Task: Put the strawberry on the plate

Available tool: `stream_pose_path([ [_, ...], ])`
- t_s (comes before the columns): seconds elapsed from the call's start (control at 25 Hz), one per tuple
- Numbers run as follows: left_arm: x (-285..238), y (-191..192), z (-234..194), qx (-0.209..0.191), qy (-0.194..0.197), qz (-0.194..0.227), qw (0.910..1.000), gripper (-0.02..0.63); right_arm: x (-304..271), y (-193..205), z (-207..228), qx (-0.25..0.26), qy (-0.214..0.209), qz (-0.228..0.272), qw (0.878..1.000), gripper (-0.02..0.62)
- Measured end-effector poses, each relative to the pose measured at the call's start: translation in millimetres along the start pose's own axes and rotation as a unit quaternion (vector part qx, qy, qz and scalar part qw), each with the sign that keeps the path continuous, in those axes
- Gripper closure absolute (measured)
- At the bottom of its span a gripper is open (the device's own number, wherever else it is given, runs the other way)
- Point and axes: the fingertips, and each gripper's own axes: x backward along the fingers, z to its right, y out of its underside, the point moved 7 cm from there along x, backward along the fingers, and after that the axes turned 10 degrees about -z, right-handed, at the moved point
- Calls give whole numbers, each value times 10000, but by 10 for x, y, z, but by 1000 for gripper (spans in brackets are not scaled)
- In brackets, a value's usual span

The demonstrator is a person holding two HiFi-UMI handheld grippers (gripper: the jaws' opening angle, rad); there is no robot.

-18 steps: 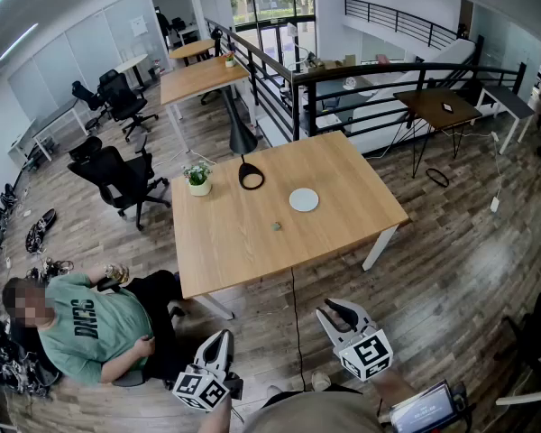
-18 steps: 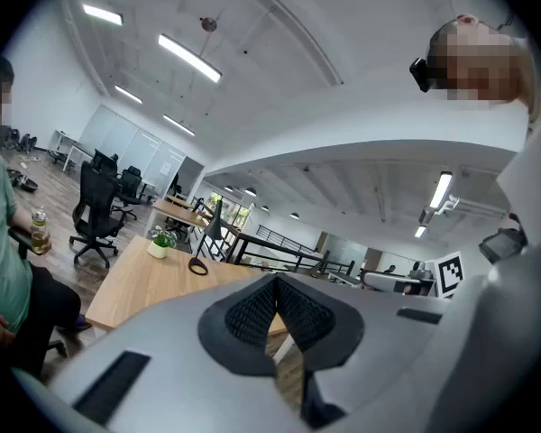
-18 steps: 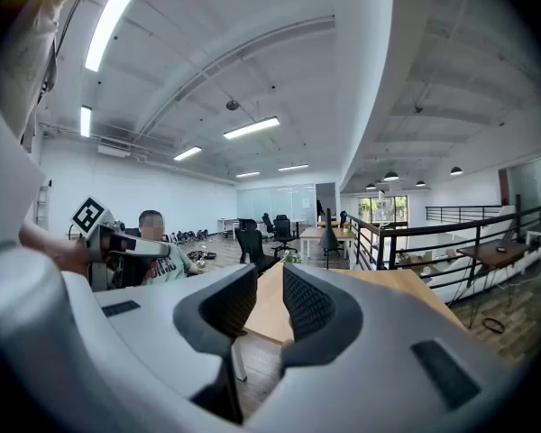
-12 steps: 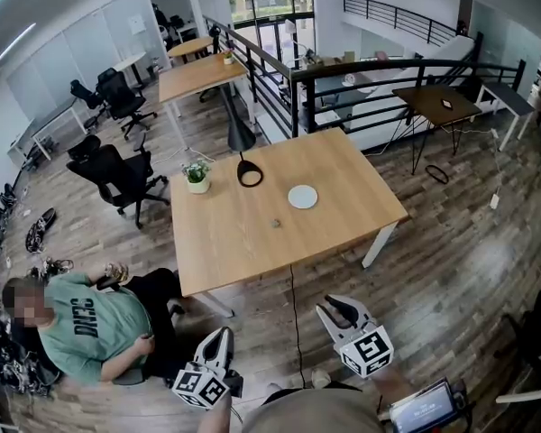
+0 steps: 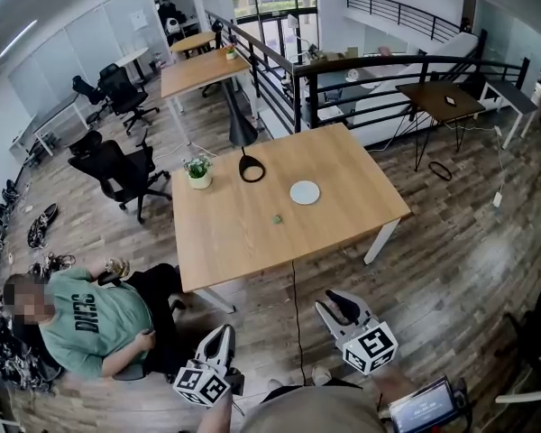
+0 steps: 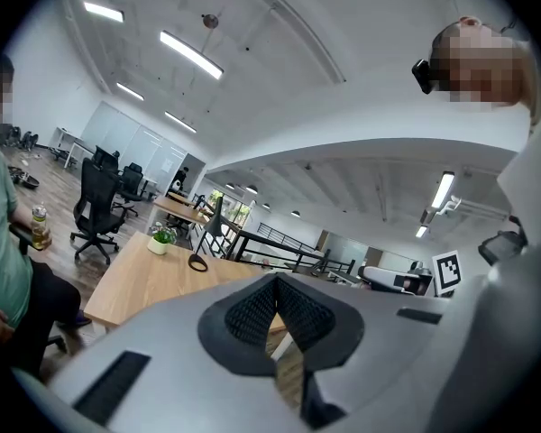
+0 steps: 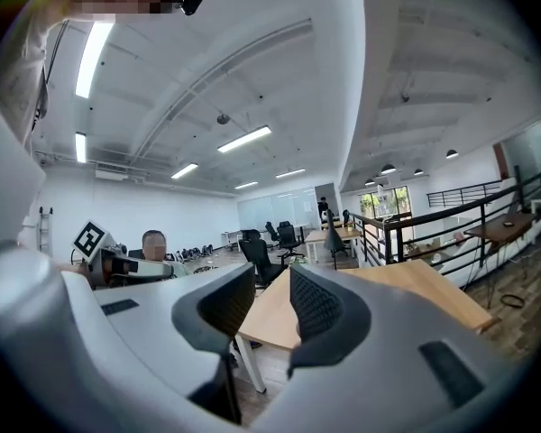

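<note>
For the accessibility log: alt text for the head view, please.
A small strawberry lies on a wooden table, apart from a white plate. The left claw and right claw hover short of the table, both empty. A seated person is at lower left.

On the table (image 5: 252, 242) we see the plate (image 5: 305, 192) toward the far middle, the strawberry (image 5: 277, 219) nearer us and to its left, apart from it. A potted plant (image 5: 197, 171) stands near the far left edge, a lamp base (image 5: 252, 172) between it and the plate.
</note>
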Motion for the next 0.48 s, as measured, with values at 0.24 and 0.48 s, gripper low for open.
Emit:
stream_pose_path([
  [0.24,9,5,20,23,-28,2,10000,604,-9,0,-24,117,-27,-43,9999,491],
  [0.48,-41,39,46,48,-72,-16,10000,604,-19,32,34,163,-55,-70,9998,492],
])
